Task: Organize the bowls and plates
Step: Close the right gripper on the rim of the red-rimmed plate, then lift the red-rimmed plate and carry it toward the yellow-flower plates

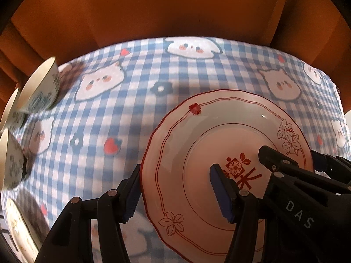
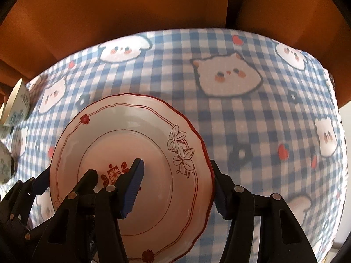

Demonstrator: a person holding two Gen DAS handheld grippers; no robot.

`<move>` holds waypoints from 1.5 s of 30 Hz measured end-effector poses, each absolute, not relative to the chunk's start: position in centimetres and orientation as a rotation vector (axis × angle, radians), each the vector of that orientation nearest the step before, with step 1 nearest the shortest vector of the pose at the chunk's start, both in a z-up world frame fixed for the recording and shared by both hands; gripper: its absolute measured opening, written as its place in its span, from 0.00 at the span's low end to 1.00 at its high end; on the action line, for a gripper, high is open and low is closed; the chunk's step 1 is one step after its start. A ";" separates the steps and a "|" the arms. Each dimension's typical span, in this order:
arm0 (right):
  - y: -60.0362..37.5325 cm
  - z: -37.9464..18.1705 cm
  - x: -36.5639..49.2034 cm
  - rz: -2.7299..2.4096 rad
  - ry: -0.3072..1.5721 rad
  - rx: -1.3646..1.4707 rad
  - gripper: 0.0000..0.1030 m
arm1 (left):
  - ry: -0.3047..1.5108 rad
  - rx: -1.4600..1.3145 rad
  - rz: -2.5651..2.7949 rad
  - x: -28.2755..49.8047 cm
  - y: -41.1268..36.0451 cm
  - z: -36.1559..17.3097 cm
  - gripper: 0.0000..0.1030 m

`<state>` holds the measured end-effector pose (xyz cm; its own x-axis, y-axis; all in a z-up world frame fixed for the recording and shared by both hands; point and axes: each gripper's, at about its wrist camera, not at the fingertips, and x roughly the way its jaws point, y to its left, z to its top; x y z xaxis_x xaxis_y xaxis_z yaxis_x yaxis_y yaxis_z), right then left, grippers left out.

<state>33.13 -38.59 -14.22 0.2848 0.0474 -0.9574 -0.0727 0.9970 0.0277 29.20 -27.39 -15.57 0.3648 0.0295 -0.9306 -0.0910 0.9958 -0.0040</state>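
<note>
A cream plate with red line work and flowers is held between both grippers above the checked tablecloth. My left gripper straddles its left rim, one finger under the rim and one over the plate's middle. My right gripper straddles the right rim of the same plate in the same way. Both sets of jaws stand fairly wide and I cannot tell if they pinch the rim. The other gripper's fingers show over the plate in each view.
Several white bowls with blue-green flower prints stand at the table's left edge, also in the right wrist view. Another plate edge shows at the lower left. Orange-brown curtains hang behind the table.
</note>
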 end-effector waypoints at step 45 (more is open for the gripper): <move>-37.4 -11.9 26.1 0.173 1.308 -0.081 0.44 | 1.189 -0.028 0.069 22.5 -24.7 -12.9 0.52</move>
<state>26.08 -37.43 -11.85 0.2490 0.0810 -0.9651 -0.1729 0.9842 0.0380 22.52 -24.74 -12.85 0.3711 0.0392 -0.9278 -0.0687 0.9975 0.0146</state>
